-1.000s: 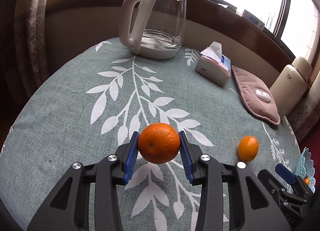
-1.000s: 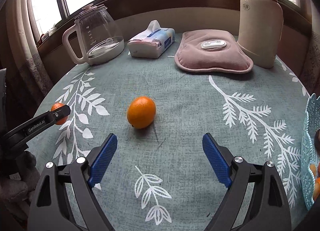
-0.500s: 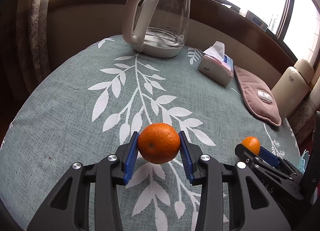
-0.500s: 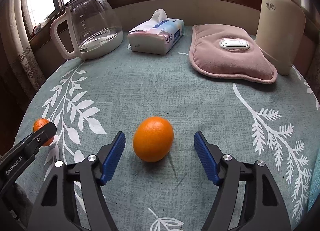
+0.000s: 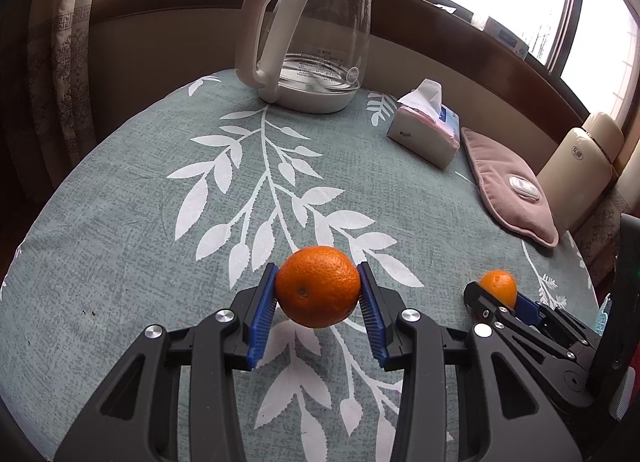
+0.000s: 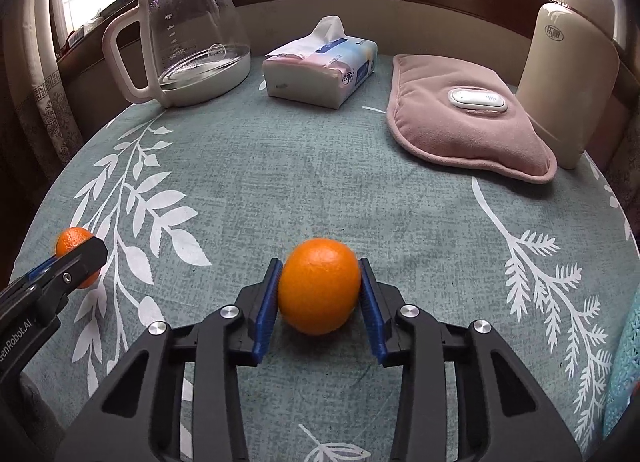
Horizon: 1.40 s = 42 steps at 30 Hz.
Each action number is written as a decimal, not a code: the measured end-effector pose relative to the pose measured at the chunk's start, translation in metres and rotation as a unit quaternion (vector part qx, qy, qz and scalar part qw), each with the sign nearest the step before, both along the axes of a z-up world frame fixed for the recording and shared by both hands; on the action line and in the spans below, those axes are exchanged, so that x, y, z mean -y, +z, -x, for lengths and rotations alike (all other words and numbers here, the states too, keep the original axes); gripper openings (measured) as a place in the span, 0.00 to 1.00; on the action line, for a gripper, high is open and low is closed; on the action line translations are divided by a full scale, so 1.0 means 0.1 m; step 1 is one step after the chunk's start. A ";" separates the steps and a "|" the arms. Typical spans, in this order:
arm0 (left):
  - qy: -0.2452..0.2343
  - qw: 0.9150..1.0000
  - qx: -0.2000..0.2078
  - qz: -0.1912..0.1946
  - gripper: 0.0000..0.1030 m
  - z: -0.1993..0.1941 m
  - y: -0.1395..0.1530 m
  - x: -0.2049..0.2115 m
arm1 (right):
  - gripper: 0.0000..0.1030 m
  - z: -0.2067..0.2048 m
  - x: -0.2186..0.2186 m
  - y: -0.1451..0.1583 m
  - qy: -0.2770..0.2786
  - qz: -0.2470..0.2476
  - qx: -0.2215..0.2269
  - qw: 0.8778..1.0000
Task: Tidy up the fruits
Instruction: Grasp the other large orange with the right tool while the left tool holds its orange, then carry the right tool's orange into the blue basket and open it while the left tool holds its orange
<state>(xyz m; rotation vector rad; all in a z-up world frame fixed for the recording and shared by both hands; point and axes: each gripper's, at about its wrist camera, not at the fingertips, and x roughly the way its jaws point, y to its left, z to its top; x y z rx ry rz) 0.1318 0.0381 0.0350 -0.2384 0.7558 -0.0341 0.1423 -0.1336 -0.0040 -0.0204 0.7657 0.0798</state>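
Closing on the second orange (image 6: 318,286), R gripper (image 6: 319,294) has pads at both its sides, fruit on cloth near-side of the kettle (image 6: 188,42). L gripper (image 5: 318,298) clamps first orange (image 5: 318,286), also near-side of kettle. Risk: round peel squirts out if squeeze sits off-centre; lifting early could drop it.

R gripper (image 6: 319,294) is being brought fwd over the 2nd orange (image 6: 319,286). Jaws are being closed onto it, pads now touching.
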 end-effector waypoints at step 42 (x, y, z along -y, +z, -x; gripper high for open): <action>-0.069 0.996 0.048 -0.026 0.39 0.31 0.21 0.49 | 0.38 0.99 0.51 0.22 -0.043 -0.054 0.027 0.997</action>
